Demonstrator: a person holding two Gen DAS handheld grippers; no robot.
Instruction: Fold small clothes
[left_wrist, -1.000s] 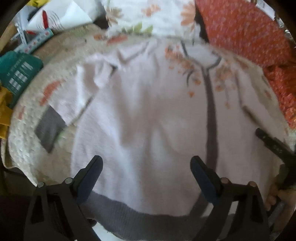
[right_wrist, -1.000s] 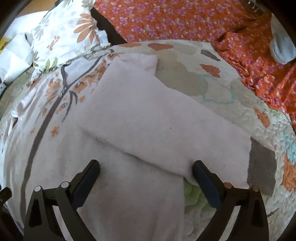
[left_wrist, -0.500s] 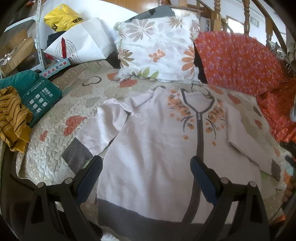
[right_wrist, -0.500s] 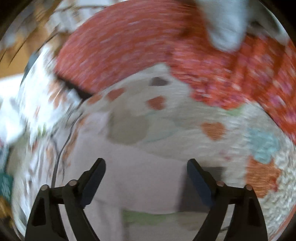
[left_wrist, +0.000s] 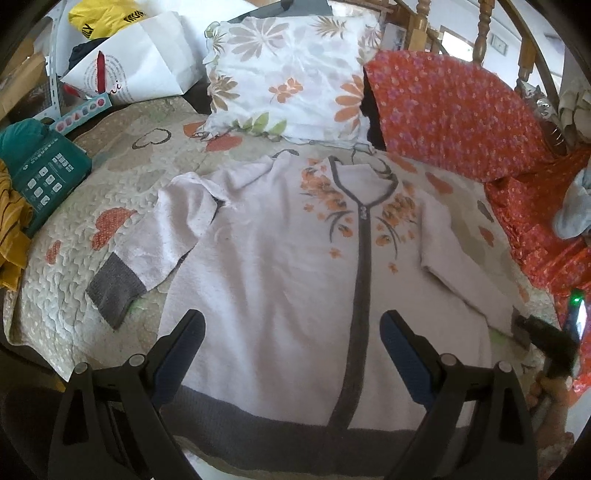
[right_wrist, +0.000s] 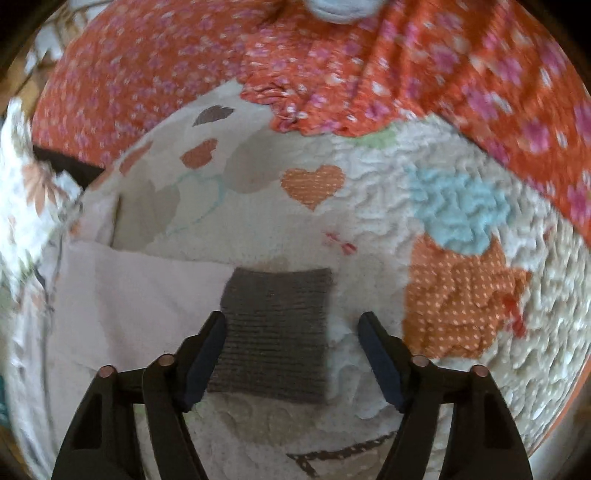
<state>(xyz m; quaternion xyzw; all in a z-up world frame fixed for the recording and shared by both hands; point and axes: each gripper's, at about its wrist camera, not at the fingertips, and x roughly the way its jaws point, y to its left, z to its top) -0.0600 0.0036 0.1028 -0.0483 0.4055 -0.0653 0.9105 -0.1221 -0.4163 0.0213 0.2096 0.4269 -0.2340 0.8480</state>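
Note:
A pale pink zip cardigan (left_wrist: 280, 266) with orange flowers and grey trim lies flat on the quilt, hem toward me. Its left sleeve (left_wrist: 173, 236) ends in a grey cuff (left_wrist: 114, 291). My left gripper (left_wrist: 291, 332) is open and empty, above the hem. My right gripper (right_wrist: 291, 332) is open just above the right sleeve's grey cuff (right_wrist: 277, 328), with the cuff between its fingers. That gripper shows at the right edge of the left wrist view (left_wrist: 546, 339). The right sleeve (right_wrist: 140, 299) stretches leftward.
The patchwork quilt (right_wrist: 369, 221) covers the bed. A floral pillow (left_wrist: 288, 74) and an orange flowered cushion (left_wrist: 450, 110) lie behind the cardigan. Orange flowered cloth (right_wrist: 443, 74) lies past the cuff. A teal box (left_wrist: 44, 177), yellow striped cloth (left_wrist: 11, 229) and white bag (left_wrist: 147, 62) are left.
My left gripper has pulled back and up, so the whole cardigan shows. My right gripper has swung from the sleeve's middle to its grey cuff and come down close to it.

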